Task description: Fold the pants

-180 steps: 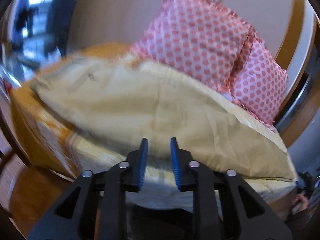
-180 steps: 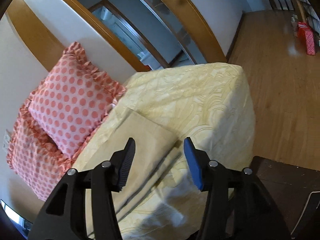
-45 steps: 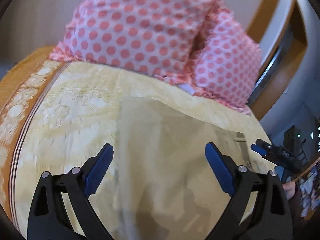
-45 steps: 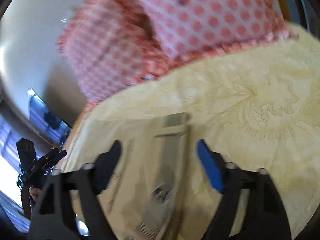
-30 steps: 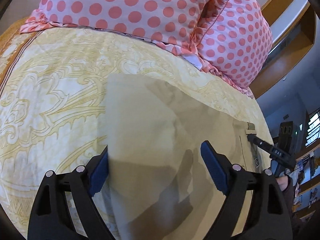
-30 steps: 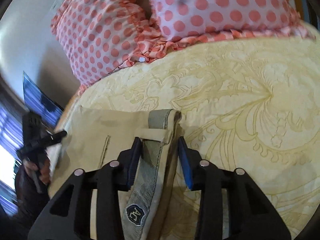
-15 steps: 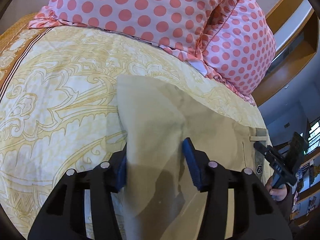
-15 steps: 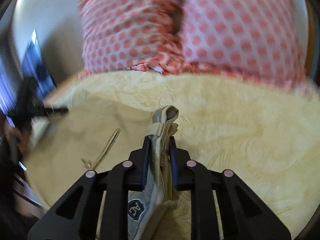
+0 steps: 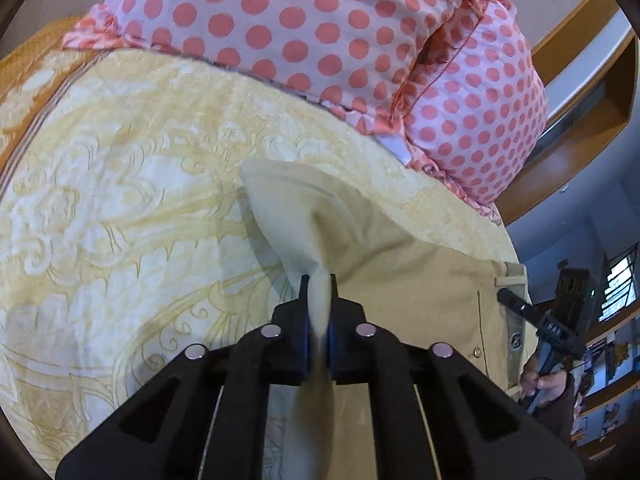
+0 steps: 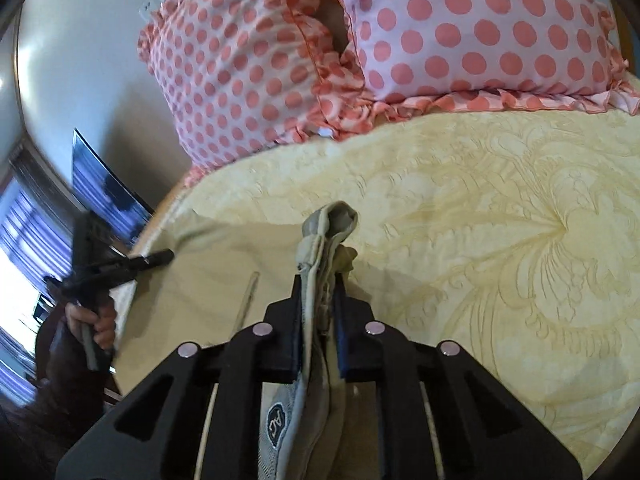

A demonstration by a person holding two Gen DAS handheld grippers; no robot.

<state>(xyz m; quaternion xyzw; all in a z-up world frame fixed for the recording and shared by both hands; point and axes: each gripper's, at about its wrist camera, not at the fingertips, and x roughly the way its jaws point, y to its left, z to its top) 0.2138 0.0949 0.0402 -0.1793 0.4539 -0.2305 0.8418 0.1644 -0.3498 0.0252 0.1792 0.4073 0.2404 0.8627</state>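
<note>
Beige pants (image 9: 408, 284) lie across a yellow patterned bedspread (image 9: 120, 208). My left gripper (image 9: 318, 280) is shut on the hem end of the pants, which bunches up and stands above the bed. My right gripper (image 10: 318, 280) is shut on the waistband (image 10: 328, 224), whose grey lining and a round label show between the fingers. In the left wrist view the right gripper (image 9: 516, 300) shows at the far right by the waistband. In the right wrist view the left gripper (image 10: 160, 258) shows at the left over the pants (image 10: 208, 276).
Two pink polka-dot pillows (image 9: 320, 28) lean against the wall at the head of the bed; they also show in the right wrist view (image 10: 460, 28). A wooden door frame (image 9: 580, 128) stands to the right. The bedspread (image 10: 500, 220) spreads wide on the right.
Both grippers have closed: the left on the hem end, the right on the waistband. Both ends of the pants now rise off the bedspread.
</note>
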